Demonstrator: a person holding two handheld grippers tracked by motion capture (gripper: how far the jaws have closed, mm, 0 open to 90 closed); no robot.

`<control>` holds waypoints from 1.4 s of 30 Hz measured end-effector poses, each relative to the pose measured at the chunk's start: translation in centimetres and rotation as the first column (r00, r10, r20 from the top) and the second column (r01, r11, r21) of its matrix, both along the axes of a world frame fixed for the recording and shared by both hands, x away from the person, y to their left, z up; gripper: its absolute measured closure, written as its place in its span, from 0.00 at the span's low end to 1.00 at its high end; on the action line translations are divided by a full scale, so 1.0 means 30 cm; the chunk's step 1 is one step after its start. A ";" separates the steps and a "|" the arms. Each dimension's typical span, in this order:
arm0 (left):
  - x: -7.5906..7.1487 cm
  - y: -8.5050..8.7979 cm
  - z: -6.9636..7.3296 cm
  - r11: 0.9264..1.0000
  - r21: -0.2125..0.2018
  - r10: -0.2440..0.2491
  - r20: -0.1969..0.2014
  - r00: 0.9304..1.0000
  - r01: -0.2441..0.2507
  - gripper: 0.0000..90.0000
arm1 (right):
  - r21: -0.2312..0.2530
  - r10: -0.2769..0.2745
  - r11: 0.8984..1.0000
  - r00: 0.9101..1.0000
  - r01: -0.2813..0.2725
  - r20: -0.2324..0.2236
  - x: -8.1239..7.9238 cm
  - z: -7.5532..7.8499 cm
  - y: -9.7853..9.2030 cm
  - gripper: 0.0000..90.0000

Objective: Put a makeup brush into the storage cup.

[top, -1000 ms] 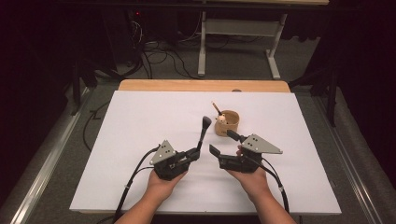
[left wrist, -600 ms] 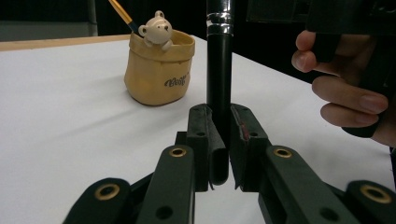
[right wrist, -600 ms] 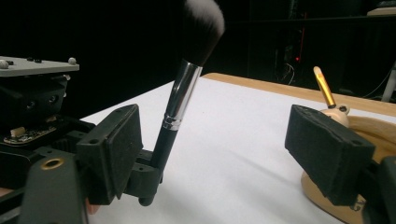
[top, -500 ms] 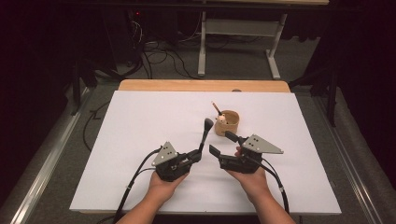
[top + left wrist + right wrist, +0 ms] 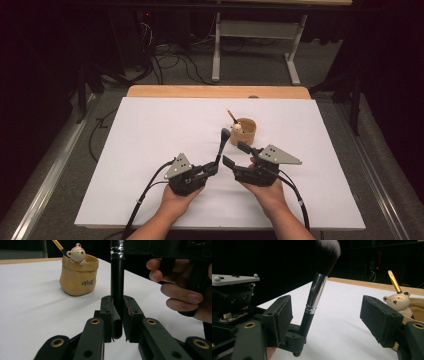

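Black-handled, with a shiny silver ferrule and a dark, pale-tipped tuft, the makeup brush [image 5: 220,146] stands nearly upright over the white worktop [image 5: 150,135]. Its long axis runs from the butt of the handle at the bottom to the bristles at the top. In the high view the tuft end leans a little away from the person, toward the far edge. In the right gripper view the brush [image 5: 315,290] tilts with its bristles up and to the right.

The left gripper [image 5: 212,167] has its fingers [image 5: 110,312] closed narrow on the lower end of the handle, one pad on each side, as the left gripper view shows. The brush [image 5: 117,277] rises straight up between them there.

The right gripper [image 5: 236,155] sits just beside the left one, its fingers [image 5: 380,320] standing wide apart. They have just been closing. In its own view the brush stands in the gap near the left pad, and neither pad presses on it.

Beyond the brush, near the middle of the worktop, sits a tan pot [image 5: 245,131] with a small bear figure [image 5: 75,253] at its rim. A gold-banded stick [image 5: 394,281] leans out of the pot.
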State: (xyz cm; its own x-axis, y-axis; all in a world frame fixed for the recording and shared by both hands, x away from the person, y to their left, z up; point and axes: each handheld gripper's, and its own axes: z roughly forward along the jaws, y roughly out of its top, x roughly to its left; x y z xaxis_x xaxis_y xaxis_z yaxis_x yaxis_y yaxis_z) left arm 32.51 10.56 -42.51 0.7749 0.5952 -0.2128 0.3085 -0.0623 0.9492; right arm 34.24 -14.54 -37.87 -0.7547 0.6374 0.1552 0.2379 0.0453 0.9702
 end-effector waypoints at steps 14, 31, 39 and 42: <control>-0.005 -0.014 -0.003 1.000 -0.007 -0.015 -0.001 1.000 0.015 0.88 | 0.028 0.030 0.999 0.999 -0.029 -0.019 -0.004 -0.008 0.010 0.34; -0.015 -0.028 -0.002 0.999 -0.023 -0.040 0.003 0.999 0.040 0.88 | 0.047 0.042 0.998 0.999 -0.040 -0.025 -0.005 -0.017 0.020 0.54; -0.019 -0.030 0.002 0.998 -0.032 -0.052 0.003 0.999 0.052 0.88 | 0.050 0.039 0.998 0.999 -0.037 -0.022 -0.004 -0.019 0.019 0.61; -0.021 -0.033 0.001 0.998 -0.032 -0.055 0.003 0.998 0.056 0.88 | 0.052 0.042 0.998 0.999 -0.041 -0.019 -0.006 -0.019 0.020 0.64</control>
State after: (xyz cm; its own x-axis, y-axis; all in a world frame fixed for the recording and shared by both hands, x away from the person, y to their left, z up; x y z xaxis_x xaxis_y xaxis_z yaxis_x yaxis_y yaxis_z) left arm 31.88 9.56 -42.49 0.8070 0.5441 -0.2296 0.3034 -0.0484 0.9516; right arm 34.05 -13.94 -38.44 -0.7764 0.5967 0.2028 0.2564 0.0052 0.9666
